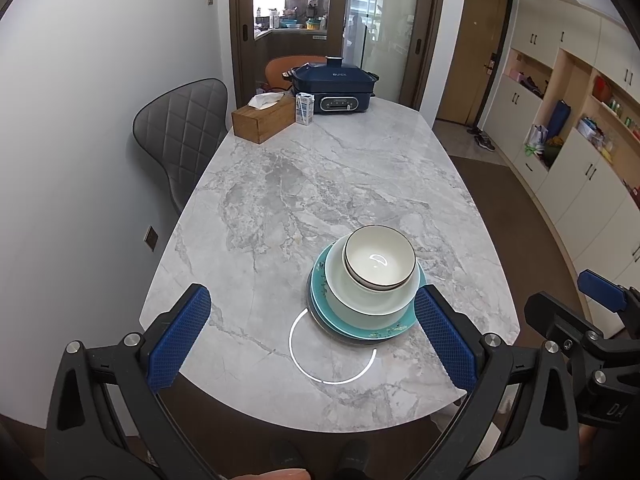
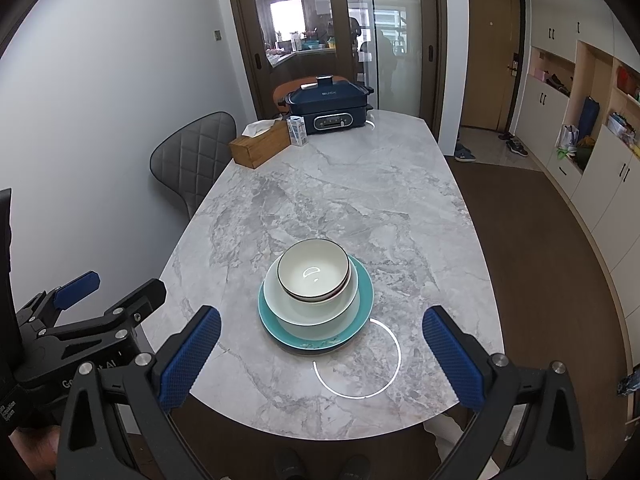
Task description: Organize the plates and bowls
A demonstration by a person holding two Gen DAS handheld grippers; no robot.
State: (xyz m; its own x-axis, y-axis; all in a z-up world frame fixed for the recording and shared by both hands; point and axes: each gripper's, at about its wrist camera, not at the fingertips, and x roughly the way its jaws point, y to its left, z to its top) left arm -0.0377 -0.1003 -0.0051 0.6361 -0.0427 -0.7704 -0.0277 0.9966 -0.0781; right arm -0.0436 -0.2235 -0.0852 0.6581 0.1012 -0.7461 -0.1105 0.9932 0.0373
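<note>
White glaze with a thin dark rim marks the small bowl [image 2: 314, 276], which sits nested in what looks like a second one of the same kind, though only a sliver of that lower rim shows. Both rest inside a wider pale bowl [image 2: 310, 308], and that stands on a teal plate [image 2: 352, 320] with a faint dark sprig pattern along its near edge. Beneath the plate a dark edge peeks out, too thin to tell what it is. The whole stack stands on the grey marble table [image 2: 320, 200], near its rounded near end, and overlaps a thin white ring [image 2: 394, 364] marked on the tabletop. The left gripper [image 1: 316, 336] hangs above the near edge with its blue-padded jaws spread wide, the right-hand pad just beside the plate's rim, gripping nothing. The right gripper [image 2: 322, 354] is likewise spread wide and empty, the stack lying between and beyond its pads. Far past the stack, at the table's other end, are a wooden tissue box [image 2: 260, 146], a small carton [image 2: 297, 130] and a navy electric cooker [image 2: 328, 108]. Left of the table stands a grey quilted chair [image 2: 192, 156].
</note>
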